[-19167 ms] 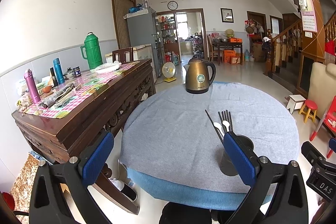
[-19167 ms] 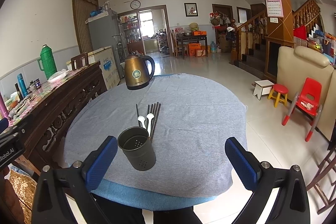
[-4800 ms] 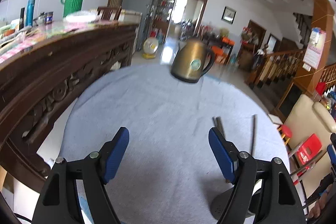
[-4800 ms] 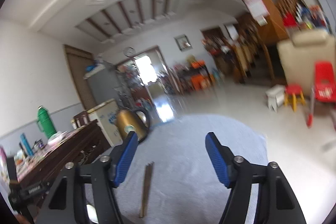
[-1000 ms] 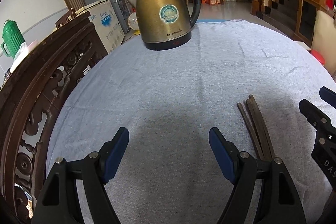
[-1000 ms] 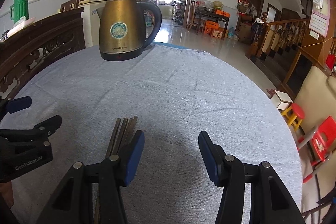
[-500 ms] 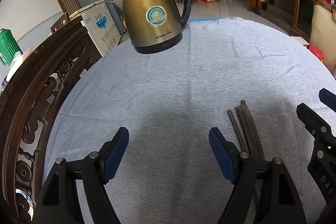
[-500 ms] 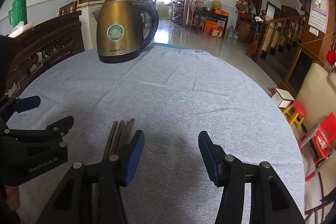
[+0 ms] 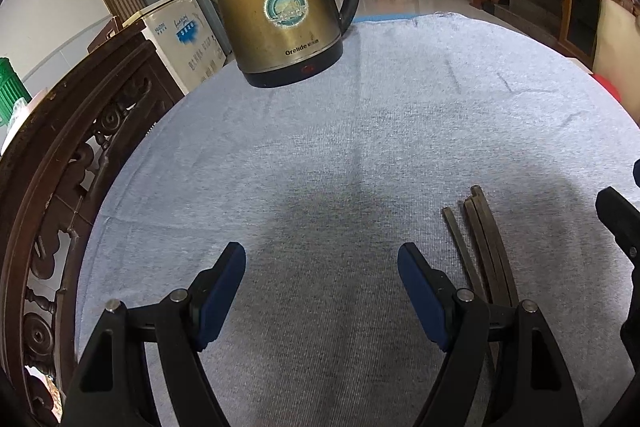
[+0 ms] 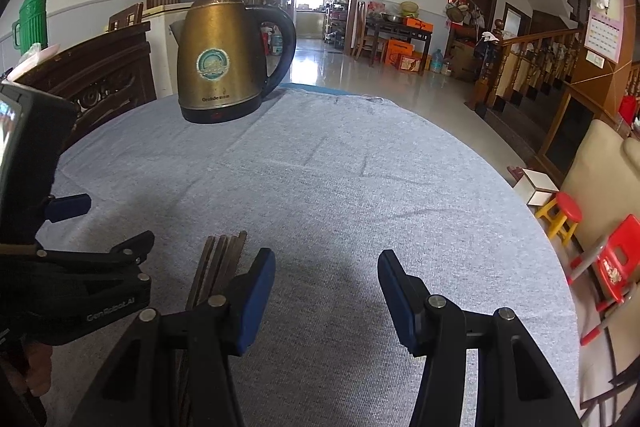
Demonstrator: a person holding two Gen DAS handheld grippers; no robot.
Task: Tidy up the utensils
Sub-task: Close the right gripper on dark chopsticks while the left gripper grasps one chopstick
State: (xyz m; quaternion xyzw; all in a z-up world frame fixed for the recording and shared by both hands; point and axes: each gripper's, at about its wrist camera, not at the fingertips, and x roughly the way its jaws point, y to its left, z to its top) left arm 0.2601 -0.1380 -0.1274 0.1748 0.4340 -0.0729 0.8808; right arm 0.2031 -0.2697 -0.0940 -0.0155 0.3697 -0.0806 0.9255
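Several dark brown chopsticks (image 9: 482,243) lie in a bundle on the grey tablecloth (image 9: 340,131). In the left wrist view they run just right of my left gripper (image 9: 322,261), which is open and empty above the cloth. In the right wrist view the chopsticks (image 10: 218,265) lie at the left finger of my right gripper (image 10: 326,267), partly hidden under it. The right gripper is open and empty. The utensil holder is not in view.
A brass electric kettle (image 9: 280,11) stands at the far side of the round table; it also shows in the right wrist view (image 10: 224,57). A carved dark wooden sideboard (image 9: 60,131) runs along the left. Red and yellow child stools (image 10: 592,239) stand on the floor at right.
Both grippers have moved a little forward toward the kettle, which looks larger. The chopsticks have slid nearer to the fingers in both views. Both grippers stay open.
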